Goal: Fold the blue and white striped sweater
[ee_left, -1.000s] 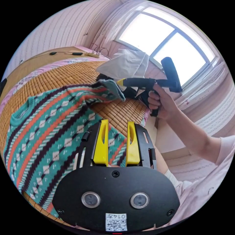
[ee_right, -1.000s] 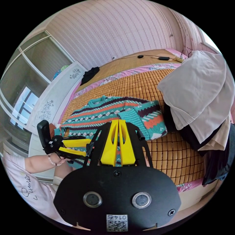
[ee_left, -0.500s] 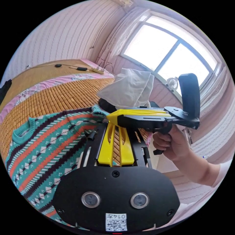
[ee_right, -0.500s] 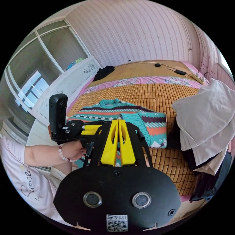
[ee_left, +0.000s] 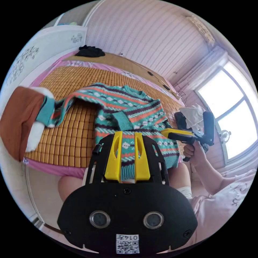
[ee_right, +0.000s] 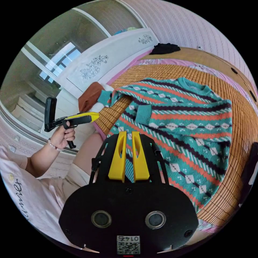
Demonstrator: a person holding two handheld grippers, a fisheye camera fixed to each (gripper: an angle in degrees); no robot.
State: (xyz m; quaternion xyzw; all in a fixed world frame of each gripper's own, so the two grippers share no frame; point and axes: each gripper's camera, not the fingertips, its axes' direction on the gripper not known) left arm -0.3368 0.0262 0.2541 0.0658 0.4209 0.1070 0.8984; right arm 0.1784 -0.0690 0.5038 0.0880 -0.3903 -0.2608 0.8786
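Sweater (ee_right: pixel 182 126) flat on bamboo mat (ee_left: pixel 72 126), one sleeve folded onto chest. Left tongs (ee_left: pixel 126 153) and right tongs (ee_right: pixel 125 156) slightly parted, empty, above sweater hem.

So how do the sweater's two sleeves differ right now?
The folded sleeve lies across the chest of the sweater, cuff on the knit; the outstretched sleeve runs sideways over the bamboo mat, its cuff reaching an orange cloth at the bed's edge. One is bent, the other roughly straight. Both have teal cuffs and stripes.

Bright daylight floods from the overexposed window (ee_left: pixel 233 118); fisheye edges bend, focus sharp.
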